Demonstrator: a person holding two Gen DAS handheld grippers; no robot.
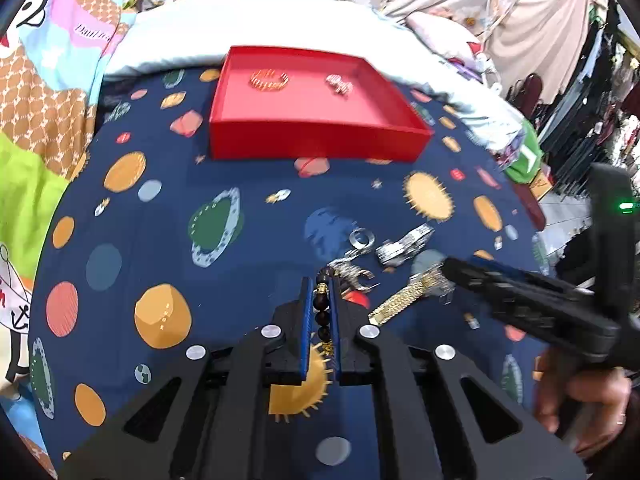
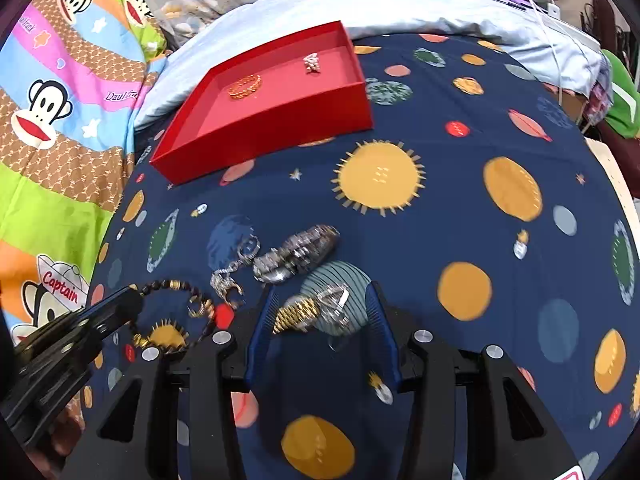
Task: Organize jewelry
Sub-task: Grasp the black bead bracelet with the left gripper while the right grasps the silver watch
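The left gripper is clamped on a dark beaded bracelet, whose loop lies on the planet-print bedspread; the right gripper stands spread wide with a gold-banded watch lying between its fingers, untouched by them as far as can be seen; just beyond sit a silver keychain and a silver watch, close together; farther off on the bed rests the red tray, holding a gold bangle and a small silver piece, set apart.
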